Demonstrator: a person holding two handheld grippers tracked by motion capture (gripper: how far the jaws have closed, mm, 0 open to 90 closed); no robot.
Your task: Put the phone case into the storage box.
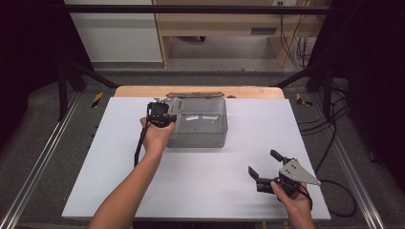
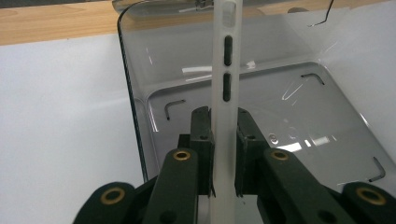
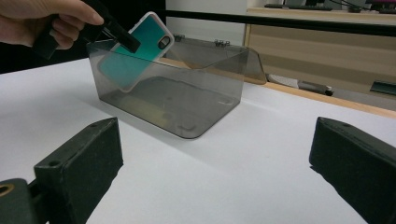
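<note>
My right gripper (image 1: pixel 261 164) rests near the bench's (image 1: pixel 210 191) near right corner, jaws spread wide with nothing between them, aimed across the white top toward the box. My left gripper (image 2: pixel 223 140) is clamped on the edge of a phone case (image 3: pixel 140 51), teal with a white rim and a camera cutout. I hold the case tilted, its lower part dipping inside the clear smoky plastic box (image 1: pixel 210 129) at the box's left end. The box stands open-topped near the bench's far edge, its lid (image 3: pixel 219 53) folded back behind it.
</note>
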